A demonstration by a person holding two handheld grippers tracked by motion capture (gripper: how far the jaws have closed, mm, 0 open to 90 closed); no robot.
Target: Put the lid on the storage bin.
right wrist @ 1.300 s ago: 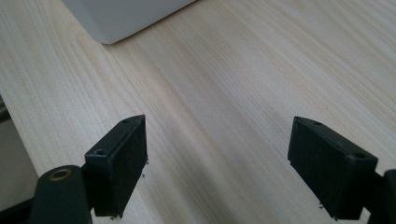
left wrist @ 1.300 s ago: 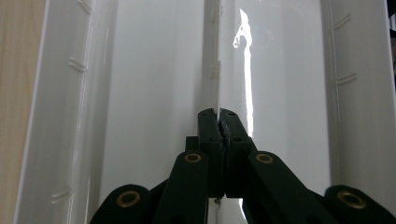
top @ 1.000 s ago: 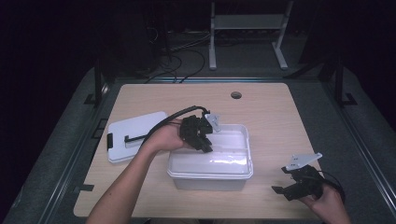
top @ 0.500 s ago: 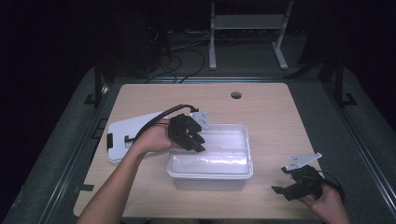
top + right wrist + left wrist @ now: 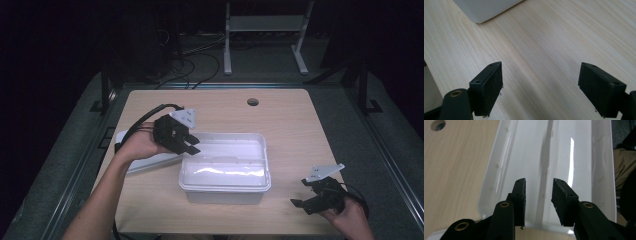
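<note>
Since a second ago the left gripper [image 5: 187, 145] has drawn back leftward from over the middle of the white plastic bin [image 5: 225, 167] to its left rim; its jaws have just been opening, with nothing between them. The right gripper [image 5: 302, 200] has not shifted. Left gripper now: jaws parted by a modest gap, released, gripping nothing; in the left gripper view they hover above the bin's near short rim and look along its bare white interior, and whether a tip grazes the rim cannot be told. Behind the left hand [image 5: 142, 145] lies a flat white lid [image 5: 150, 162] on the table, just beside the bin's left end. The bin sits at the middle of the table, long side toward the person, nothing inside. Right gripper: jaws spread wide, holding nothing, low over bare wood at the table's near right corner, well apart from the bin; the right gripper view catches one bin corner at its top left. Surface: pale wood-grain table [image 5: 295, 130] with a round cable hole [image 5: 253, 102] near the far edge. Room: dark, grey floor, cables and a white metal stand [image 5: 265, 30] beyond the table.
</note>
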